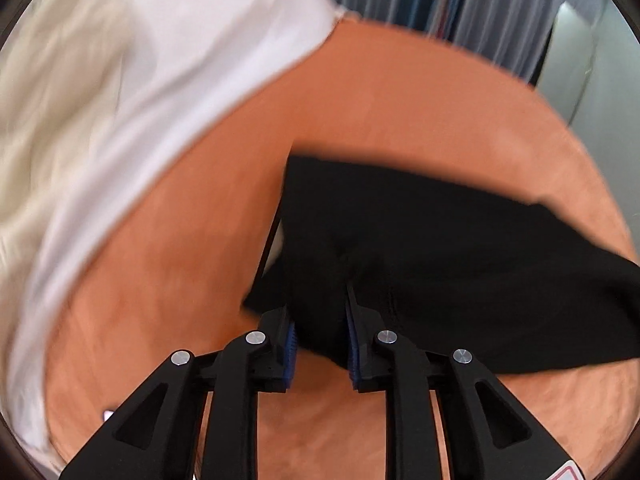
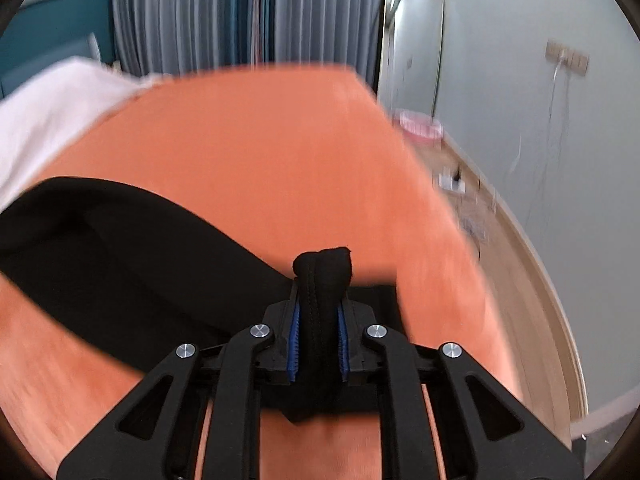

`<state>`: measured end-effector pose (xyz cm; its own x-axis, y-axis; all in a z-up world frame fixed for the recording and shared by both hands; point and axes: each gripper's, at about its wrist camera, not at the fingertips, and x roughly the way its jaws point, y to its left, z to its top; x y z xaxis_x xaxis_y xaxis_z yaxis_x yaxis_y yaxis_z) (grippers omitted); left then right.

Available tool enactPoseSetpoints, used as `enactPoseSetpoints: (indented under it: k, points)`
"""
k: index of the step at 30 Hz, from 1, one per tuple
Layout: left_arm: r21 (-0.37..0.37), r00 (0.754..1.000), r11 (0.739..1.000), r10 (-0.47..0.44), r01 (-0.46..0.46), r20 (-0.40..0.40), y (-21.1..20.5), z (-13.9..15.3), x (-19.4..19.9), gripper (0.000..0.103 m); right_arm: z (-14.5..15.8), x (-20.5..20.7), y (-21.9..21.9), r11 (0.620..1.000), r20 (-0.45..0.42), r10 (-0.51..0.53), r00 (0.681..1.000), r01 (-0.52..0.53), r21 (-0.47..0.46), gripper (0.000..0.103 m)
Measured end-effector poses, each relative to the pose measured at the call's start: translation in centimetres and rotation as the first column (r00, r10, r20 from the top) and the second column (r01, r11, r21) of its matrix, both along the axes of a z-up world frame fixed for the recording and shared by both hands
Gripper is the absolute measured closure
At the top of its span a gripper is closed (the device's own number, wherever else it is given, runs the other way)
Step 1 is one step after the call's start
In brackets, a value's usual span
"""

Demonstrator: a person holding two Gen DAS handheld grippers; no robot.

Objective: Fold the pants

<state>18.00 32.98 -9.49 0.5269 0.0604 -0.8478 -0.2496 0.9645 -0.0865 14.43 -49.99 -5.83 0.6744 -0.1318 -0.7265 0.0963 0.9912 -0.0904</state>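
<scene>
Black pants (image 1: 420,248) hang over an orange bed sheet (image 1: 180,260), stretched between my two grippers. My left gripper (image 1: 320,344) is shut on a bunched edge of the pants, with blue pads either side of the cloth. In the right wrist view the pants (image 2: 132,256) sweep off to the left. My right gripper (image 2: 320,340) is shut on a stitched, bunched edge whose tip sticks up past the fingers. Both views are blurred by motion.
White bedding (image 1: 120,80) lies at the far left of the orange sheet (image 2: 260,152). Grey curtains (image 2: 240,12) hang behind the bed. To the right are a wooden floor (image 2: 520,272), a pink basket (image 2: 420,126) and a grey wall.
</scene>
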Motion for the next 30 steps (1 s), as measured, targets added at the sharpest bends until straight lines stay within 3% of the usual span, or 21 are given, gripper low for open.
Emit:
enactPoseSetpoints:
  k: [3, 4, 7, 8, 10, 11, 13, 18, 24, 25, 26, 27, 28, 29, 30]
  points:
    - [-0.026, 0.999, 0.998, 0.051, -0.051, -0.004, 0.6, -2.1, -0.6, 0.081, -2.7, -1.6, -1.1, 0.998, -0.022, -0.040, 0.999, 0.041, 0.046, 0.074]
    - [-0.038, 0.997, 0.997, 0.075, -0.074, 0.014, 0.6, -1.8, -0.7, 0.078, -2.5, -2.2, -1.4, 0.995, -0.007, -0.061, 0.998, 0.061, 0.073, 0.061]
    - [-0.092, 0.995, 0.991, 0.099, -0.097, 0.015, 0.9, -0.9, -0.6, 0.071, -1.6, -3.8, -1.8, 0.988, 0.017, -0.080, 0.997, 0.077, 0.132, 0.052]
    - [-0.095, 0.994, 0.990, 0.104, -0.102, 0.015, 1.0, -0.5, -0.5, 0.066, -1.1, -4.5, -2.1, 0.986, 0.025, -0.080, 0.996, 0.076, 0.145, 0.045]
    - [-0.134, 0.994, 0.985, 0.108, -0.104, 0.022, 1.3, 0.4, -0.7, 0.026, -0.2, -6.0, -2.3, 0.984, 0.048, -0.090, 0.995, 0.082, 0.161, 0.037]
    - [-0.168, 0.992, 0.979, 0.121, -0.114, 0.030, 1.3, 0.8, -1.4, 0.022, 0.3, -6.8, -2.8, 0.978, 0.067, -0.106, 0.992, 0.092, 0.187, 0.036]
    - [-0.257, 0.989, 0.960, 0.132, -0.112, 0.063, 1.1, 1.5, -2.3, 0.022, 0.8, -8.1, -3.8, 0.959, 0.092, -0.135, 0.987, 0.107, 0.261, 0.036]
    - [-0.399, 0.975, 0.904, 0.202, -0.150, 0.091, 0.9, 1.8, -3.4, 0.021, 2.0, -9.5, -5.8, 0.887, 0.161, -0.223, 0.961, 0.132, 0.443, 0.036]
    - [-0.483, 0.967, 0.840, 0.248, -0.247, -0.064, -0.6, -2.2, -1.8, 0.021, 1.4, -5.2, -6.6, 0.833, 0.082, -0.244, 0.966, 0.166, 0.529, 0.036]
    - [-0.496, 0.961, 0.824, 0.260, -0.274, -0.098, -0.8, -3.1, -1.4, 0.022, 1.1, -4.2, -5.9, 0.840, 0.065, -0.216, 0.974, 0.152, 0.521, 0.045]
    - [-0.473, 0.955, 0.831, 0.275, -0.293, -0.107, -1.1, -3.4, -1.0, 0.023, 0.9, -3.4, -5.3, 0.855, 0.046, -0.183, 0.982, 0.136, 0.501, 0.070]
    - [-0.446, 0.957, 0.847, 0.273, -0.290, -0.104, -1.4, -3.3, -0.8, 0.023, 0.4, -1.9, -3.8, 0.901, -0.001, -0.113, 0.994, 0.103, 0.421, 0.088]
    - [-0.398, 0.961, 0.875, 0.257, -0.275, -0.098, -1.9, -2.8, 0.0, 0.027, 0.2, -1.0, -2.4, 0.944, -0.037, -0.082, 0.996, 0.089, 0.318, 0.097]
    - [-0.375, 0.964, 0.888, 0.247, -0.265, -0.095, -2.1, -2.5, 0.4, 0.030, 0.7, -0.3, -1.2, 0.975, -0.048, -0.063, 0.997, 0.072, 0.210, 0.097]
    - [-0.349, 0.967, 0.902, 0.234, -0.253, -0.096, -2.3, -2.2, 0.8, 0.032, 2.3, 0.0, -0.2, 0.993, -0.007, -0.050, 0.999, 0.050, 0.103, 0.097]
